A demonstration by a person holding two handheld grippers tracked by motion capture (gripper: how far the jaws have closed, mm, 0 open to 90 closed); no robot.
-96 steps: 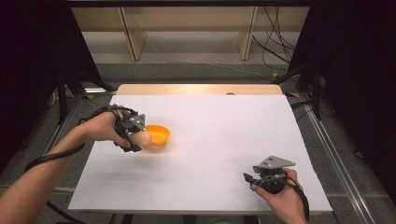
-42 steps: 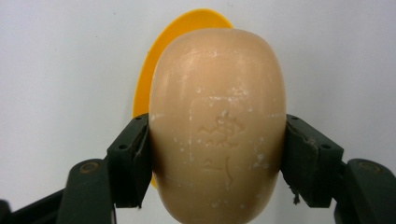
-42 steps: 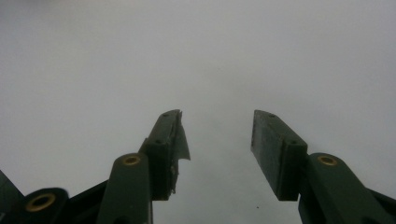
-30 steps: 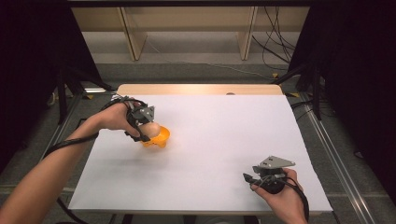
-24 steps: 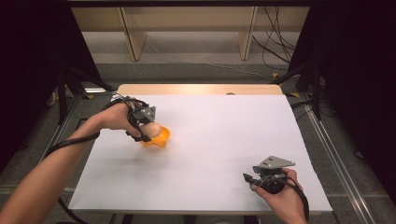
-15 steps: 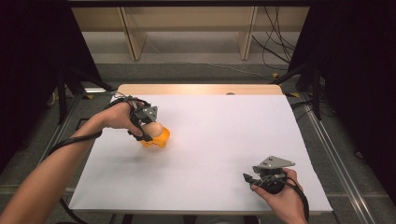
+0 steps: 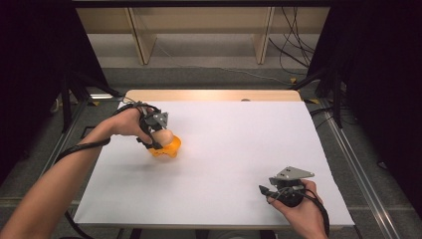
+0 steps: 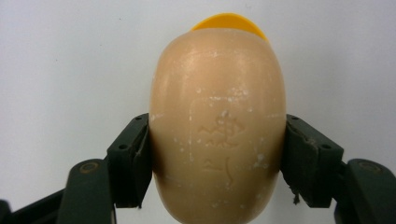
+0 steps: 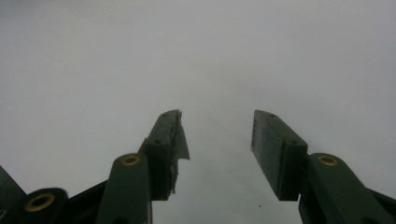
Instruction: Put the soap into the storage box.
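Left gripper: clenched on beige soap bar, held above orange dish at table's left; earlier low beside the dish, since raised. Right gripper: jaws apart, unmoved at near right.

Even overhead light brightens the white rectangular table sheet in the high view, while both side edges sink into black. Shadows stay soft and small. The right gripper view is dim, grey and hazy; the beige oval soap bar looks sharp.
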